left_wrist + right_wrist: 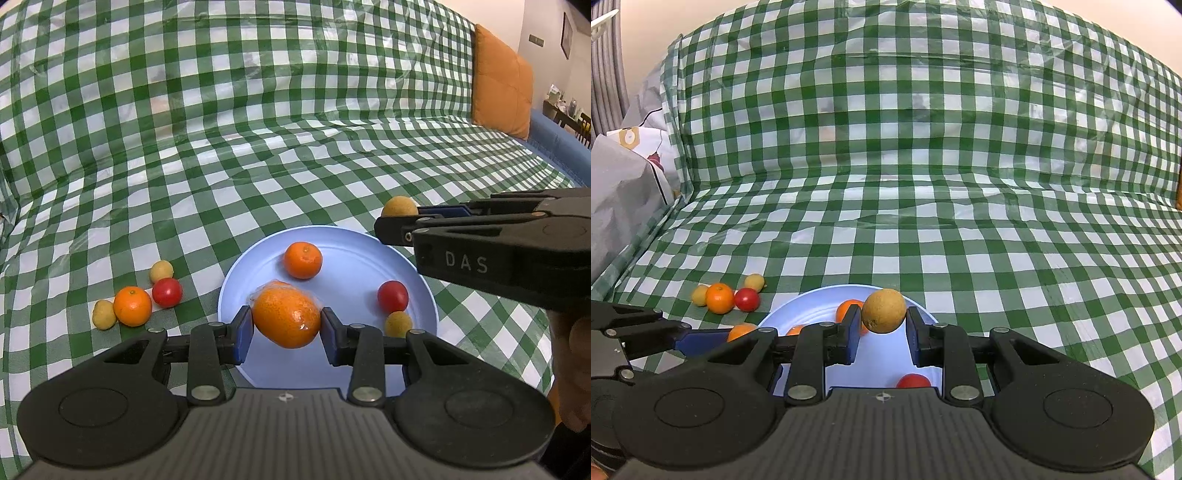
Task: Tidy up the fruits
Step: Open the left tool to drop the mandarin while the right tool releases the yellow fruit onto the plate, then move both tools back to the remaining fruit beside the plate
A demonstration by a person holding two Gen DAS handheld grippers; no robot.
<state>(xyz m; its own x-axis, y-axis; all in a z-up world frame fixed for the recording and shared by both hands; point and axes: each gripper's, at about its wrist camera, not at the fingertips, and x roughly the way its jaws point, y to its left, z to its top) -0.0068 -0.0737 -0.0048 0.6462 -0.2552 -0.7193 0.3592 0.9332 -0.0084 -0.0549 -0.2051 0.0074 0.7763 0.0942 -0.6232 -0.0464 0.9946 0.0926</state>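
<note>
A light blue plate (354, 266) lies on the green checked cloth. My left gripper (287, 330) is shut on a plastic-wrapped orange (286, 317) over the plate's near side. On the plate lie a tangerine (303, 259), a red tomato (392, 296) and a small tan fruit (398, 324). My right gripper (882, 325) is shut on a tan round fruit (884, 311) above the plate (812, 306); it shows at the right of the left wrist view (400, 218). Left of the plate lie a tangerine (132, 306), a tomato (167, 292) and two tan fruits (161, 270).
The checked cloth (258, 147) covers a sofa seat and backrest. An orange cushion (502, 81) stands at the far right. Grey and white bedding (624, 177) is at the left of the right wrist view.
</note>
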